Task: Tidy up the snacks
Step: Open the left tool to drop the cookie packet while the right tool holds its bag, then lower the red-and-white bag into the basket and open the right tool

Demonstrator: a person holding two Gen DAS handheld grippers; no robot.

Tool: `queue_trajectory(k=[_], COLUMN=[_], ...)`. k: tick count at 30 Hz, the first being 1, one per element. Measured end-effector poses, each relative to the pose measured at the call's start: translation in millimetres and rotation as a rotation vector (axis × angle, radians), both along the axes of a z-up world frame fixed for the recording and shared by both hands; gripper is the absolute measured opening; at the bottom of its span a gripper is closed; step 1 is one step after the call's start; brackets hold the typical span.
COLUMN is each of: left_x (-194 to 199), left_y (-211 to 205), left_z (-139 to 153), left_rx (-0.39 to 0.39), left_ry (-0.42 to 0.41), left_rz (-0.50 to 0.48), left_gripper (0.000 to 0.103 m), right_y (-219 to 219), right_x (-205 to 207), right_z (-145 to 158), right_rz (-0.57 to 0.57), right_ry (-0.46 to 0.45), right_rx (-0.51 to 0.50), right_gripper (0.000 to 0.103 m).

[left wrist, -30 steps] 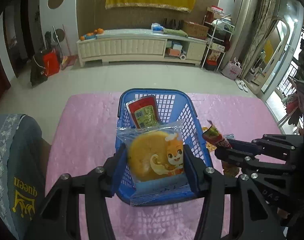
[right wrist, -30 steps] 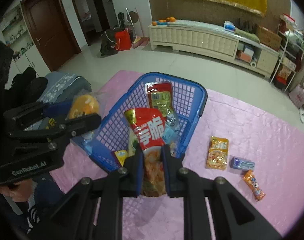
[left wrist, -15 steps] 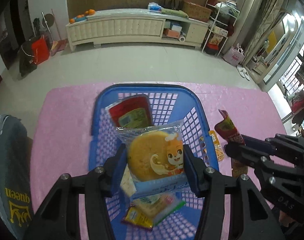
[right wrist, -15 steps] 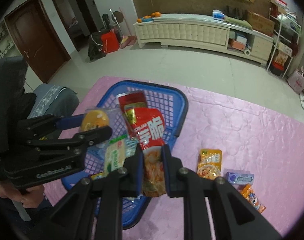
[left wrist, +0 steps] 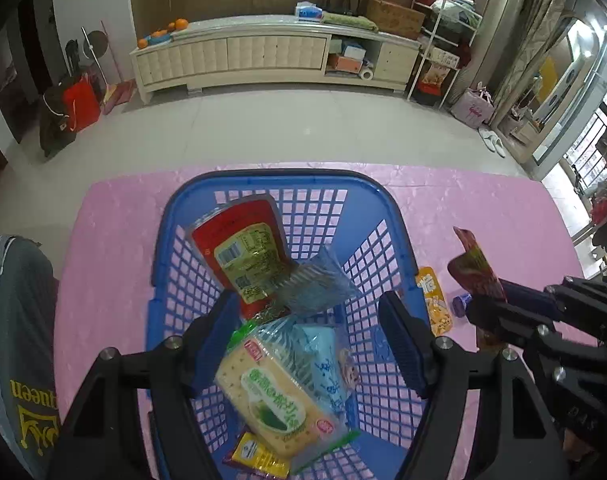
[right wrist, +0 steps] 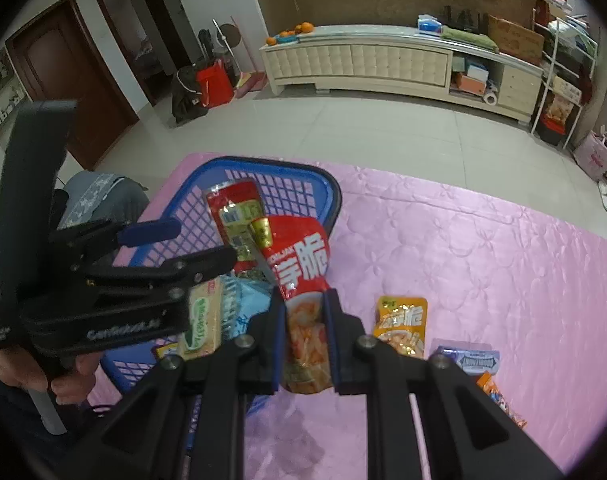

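Gripping the light, soft, crinkly red snack pouch (right wrist: 303, 300) by its lower part in the closed right hand-held gripper (right wrist: 303, 344) beside the blue basket (left wrist: 399, 232), opening the empty left hand-held gripper (left wrist: 307, 344) above it.

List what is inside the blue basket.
The blue basket holds a red pouch leaning on its far wall, a clear crinkled wrapper, a cracker pack, a light-blue packet and a yellow sachet. Anything beneath them is covered.

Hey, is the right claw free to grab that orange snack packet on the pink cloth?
Probably not yet: the right claw is shut on the red snack bag. The orange packet lies uncovered beside it.
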State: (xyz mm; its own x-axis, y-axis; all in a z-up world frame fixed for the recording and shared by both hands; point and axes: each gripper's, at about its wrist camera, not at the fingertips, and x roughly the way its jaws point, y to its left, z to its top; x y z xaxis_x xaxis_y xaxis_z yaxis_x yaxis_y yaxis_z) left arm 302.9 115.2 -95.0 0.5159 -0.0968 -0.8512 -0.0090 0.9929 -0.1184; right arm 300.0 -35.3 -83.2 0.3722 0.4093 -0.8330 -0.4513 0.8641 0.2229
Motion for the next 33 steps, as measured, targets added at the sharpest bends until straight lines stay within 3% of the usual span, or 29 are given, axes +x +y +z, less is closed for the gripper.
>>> queue_trajectory(k=[14,24,33], left_x=[-68,-81,-80], left_y=[59,106,127], left_z=[39,20,3], left_rx=[-0.010,-0.029,-0.040], left_ry=[-0.087,-0.083,-0.073], left_rz=[0.033,0.109,0.128], left_gripper=[0.070,0.070,0.070], right_y=[53,109,132], right_x=[-30,-25,-17], right_z=[30,-2,-26], right_rz=[0.054,0.126,0.139], right_ry=[-0.037,-0.010,0.002], right_rx=[0.019,-0.094,-0.171], right_gripper=[0.022,0.022,0.022])
